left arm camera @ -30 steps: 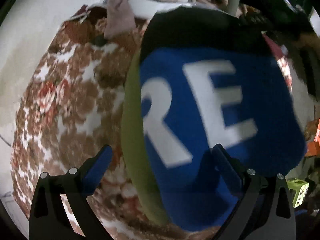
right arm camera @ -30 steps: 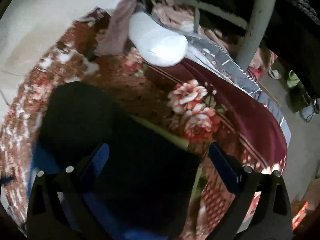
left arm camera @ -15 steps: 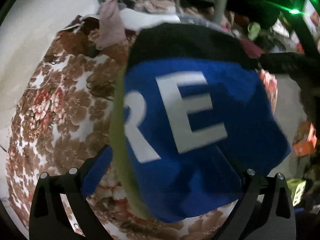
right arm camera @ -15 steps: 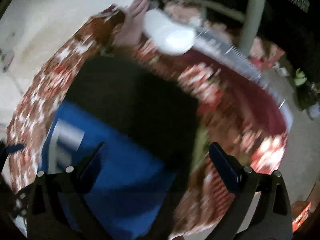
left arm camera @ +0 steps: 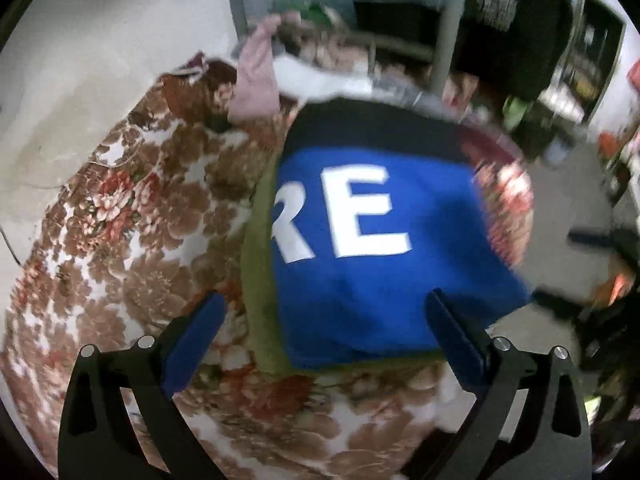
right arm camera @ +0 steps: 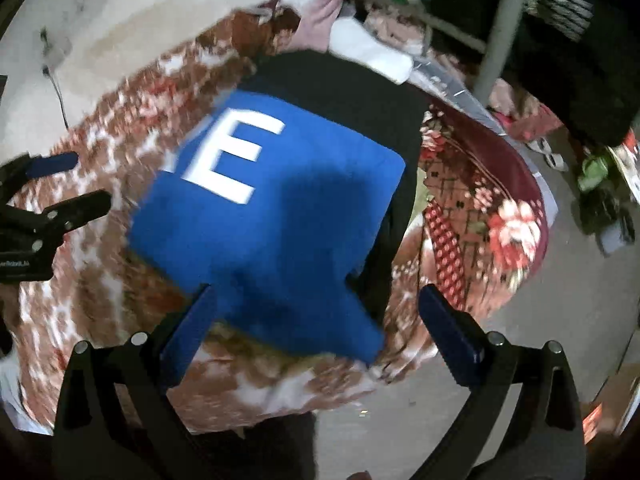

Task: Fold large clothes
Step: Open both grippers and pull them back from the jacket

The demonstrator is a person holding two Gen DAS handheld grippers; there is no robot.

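You have pulled both grippers back: a second ago the right gripper [right arm camera: 316, 324] hung low over the black part, now the folded garment [left arm camera: 376, 248] lies whole in mid-frame on the floral bedspread [left arm camera: 120, 240]. Left gripper [left arm camera: 324, 336] and right both stand with fingers spread, holding nothing. The fold looks finished; set it aside next.

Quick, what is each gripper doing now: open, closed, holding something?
Left gripper: open, holding nothing, above the folded blue garment.
Right gripper: open, holding nothing, above the same garment.
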